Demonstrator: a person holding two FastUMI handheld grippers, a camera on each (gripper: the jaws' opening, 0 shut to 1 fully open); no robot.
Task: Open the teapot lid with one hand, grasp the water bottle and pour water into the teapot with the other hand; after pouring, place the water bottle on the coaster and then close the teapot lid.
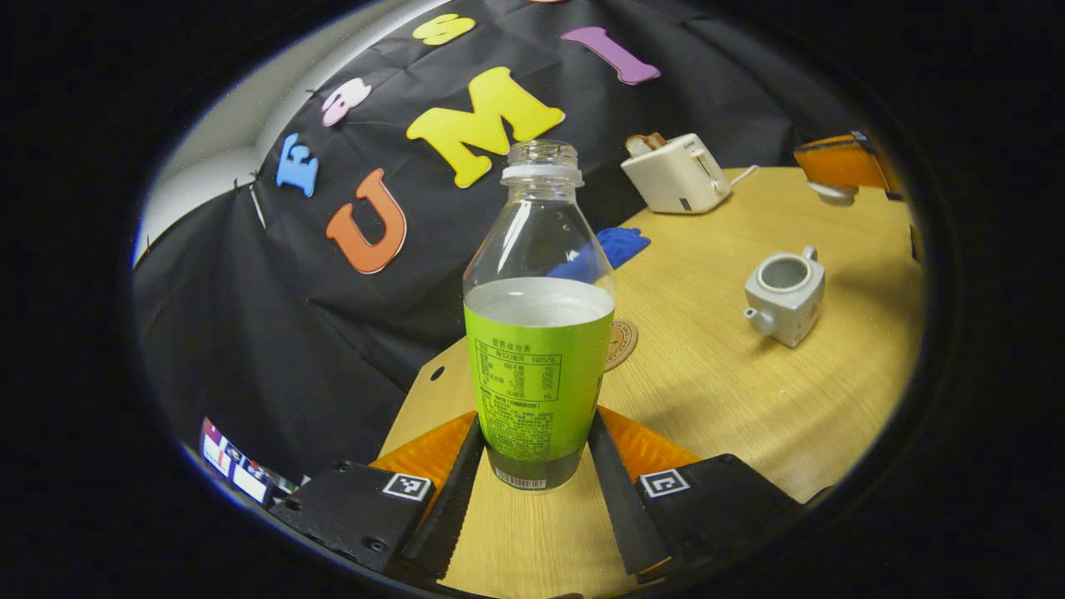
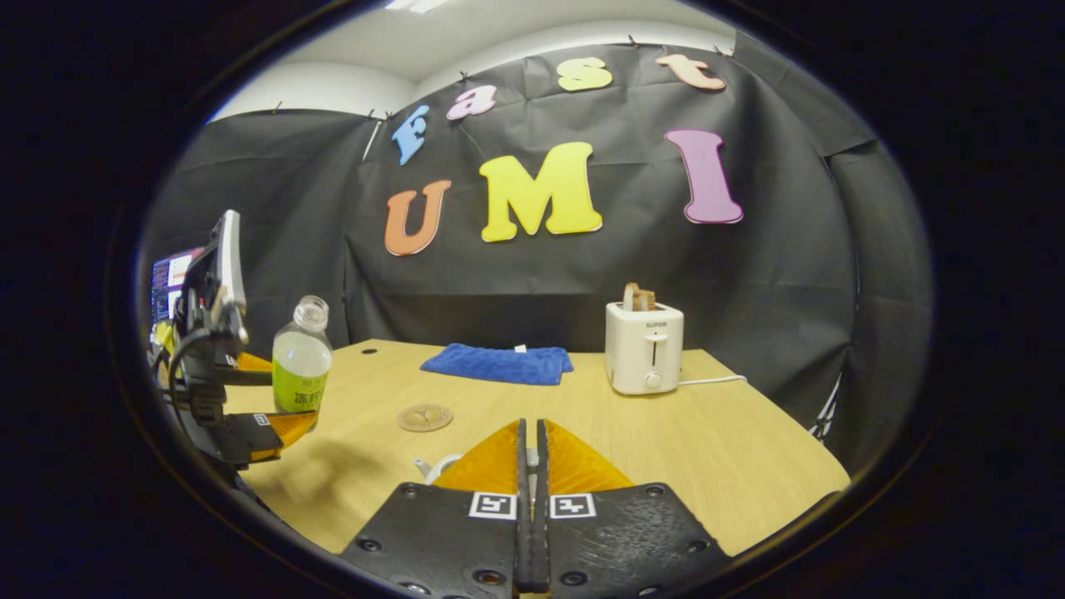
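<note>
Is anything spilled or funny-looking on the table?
No spill shows on the wooden table. Two things are open: the clear water bottle with the green label has no cap, and the small grey teapot has no lid on. Both stand upright, which suits pouring. Otherwise nothing stands out.

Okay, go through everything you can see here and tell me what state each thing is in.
water bottle: uncapped, upright, about half full, gripped by the left gripper
teapot: open, lid off
teapot lid: held away from the teapot by the right gripper
coaster: bare
toaster: bread sticking up from the slot
blue cloth: folded, lying flat
</note>
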